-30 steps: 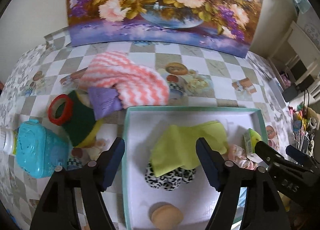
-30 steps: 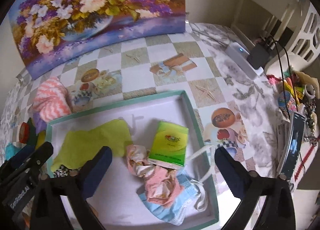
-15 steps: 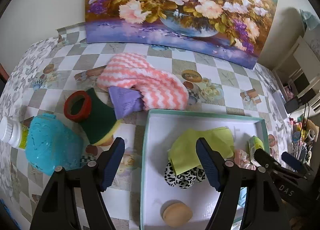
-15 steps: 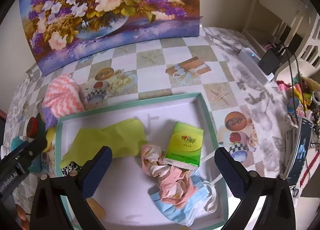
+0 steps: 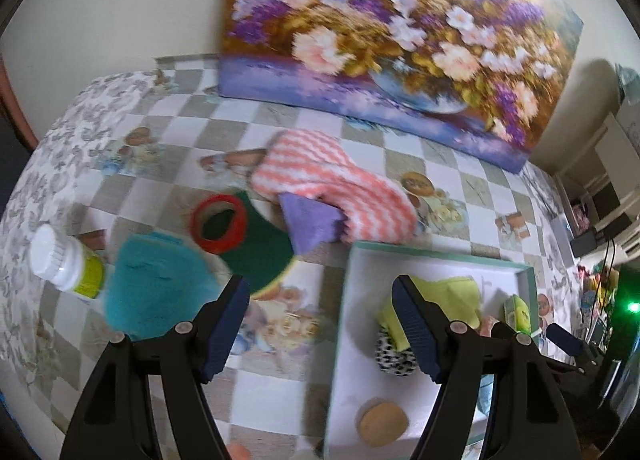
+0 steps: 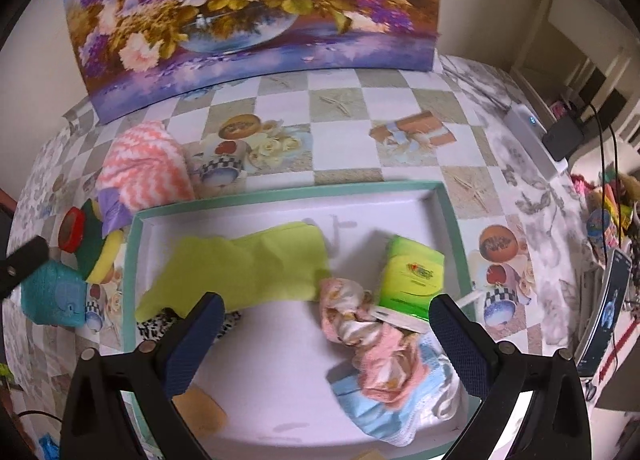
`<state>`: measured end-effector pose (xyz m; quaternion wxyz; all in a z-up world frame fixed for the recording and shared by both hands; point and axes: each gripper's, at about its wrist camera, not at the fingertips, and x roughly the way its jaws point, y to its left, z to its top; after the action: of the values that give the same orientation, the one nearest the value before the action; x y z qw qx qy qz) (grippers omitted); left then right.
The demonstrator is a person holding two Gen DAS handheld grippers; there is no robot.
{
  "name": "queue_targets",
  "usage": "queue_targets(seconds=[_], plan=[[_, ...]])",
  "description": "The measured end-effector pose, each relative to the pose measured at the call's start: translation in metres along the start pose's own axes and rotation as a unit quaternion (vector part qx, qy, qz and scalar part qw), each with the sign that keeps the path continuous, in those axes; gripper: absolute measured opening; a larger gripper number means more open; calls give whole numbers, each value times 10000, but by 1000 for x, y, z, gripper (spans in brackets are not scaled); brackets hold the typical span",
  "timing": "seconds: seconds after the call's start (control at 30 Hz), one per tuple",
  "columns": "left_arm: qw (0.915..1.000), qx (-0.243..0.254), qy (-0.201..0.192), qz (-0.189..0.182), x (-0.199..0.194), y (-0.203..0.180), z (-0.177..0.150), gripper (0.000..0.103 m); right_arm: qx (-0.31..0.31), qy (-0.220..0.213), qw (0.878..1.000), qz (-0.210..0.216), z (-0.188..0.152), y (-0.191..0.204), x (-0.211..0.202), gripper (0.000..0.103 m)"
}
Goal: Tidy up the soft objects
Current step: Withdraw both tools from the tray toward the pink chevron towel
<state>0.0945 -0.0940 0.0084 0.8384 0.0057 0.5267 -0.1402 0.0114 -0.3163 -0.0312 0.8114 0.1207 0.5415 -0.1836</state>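
Observation:
A teal-rimmed white tray (image 6: 452,216) (image 5: 436,254) holds a lime cloth (image 6: 248,268) (image 5: 452,296), a black-and-white spotted item (image 5: 394,352), a tan puff (image 5: 382,422), a green tissue pack (image 6: 412,276), a pink scrunchie (image 6: 360,324) and a blue mask (image 6: 384,408). Left of the tray lie a pink-and-white zigzag cloth (image 5: 332,180) (image 6: 144,168), a purple cloth (image 5: 312,222) and a green-and-yellow sponge (image 5: 256,256). My left gripper (image 5: 320,324) is open and empty over the tray's left rim. My right gripper (image 6: 328,340) is open and empty over the tray.
A red tape ring (image 5: 218,222), a teal plastic case (image 5: 156,288) and a white-capped bottle (image 5: 64,264) sit at the left on the checkered tablecloth. A flower painting (image 6: 248,16) leans against the back wall. Cluttered furniture stands to the right (image 6: 600,220).
My left gripper has swung left, from over the tray's middle to its left rim. My right gripper has drawn back a little. Both stay open.

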Motion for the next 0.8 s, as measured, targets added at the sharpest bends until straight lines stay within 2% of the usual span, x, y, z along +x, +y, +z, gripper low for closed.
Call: queue_targets(seconds=[0.13, 0.27, 0.33, 0.57, 0.8], plan=[[9997, -105, -144, 194, -14, 25, 6, 75, -144, -300, 9993, 180, 1, 23, -8, 103], [9989, -412, -173, 129, -24, 60, 10, 75, -192, -561, 9973, 438, 3, 46, -18, 103], [9981, -569, -178, 143, -26, 77, 11, 89, -312, -576, 9966, 500, 4, 60, -18, 103], [9938, -1061, -235, 249, -27, 128, 16, 92, -588, -569, 9943, 683, 4, 91, -14, 103], [9938, -1050, -318, 167, -19, 137, 28, 94, -803, -721, 9916, 710, 11, 111, -22, 103]])
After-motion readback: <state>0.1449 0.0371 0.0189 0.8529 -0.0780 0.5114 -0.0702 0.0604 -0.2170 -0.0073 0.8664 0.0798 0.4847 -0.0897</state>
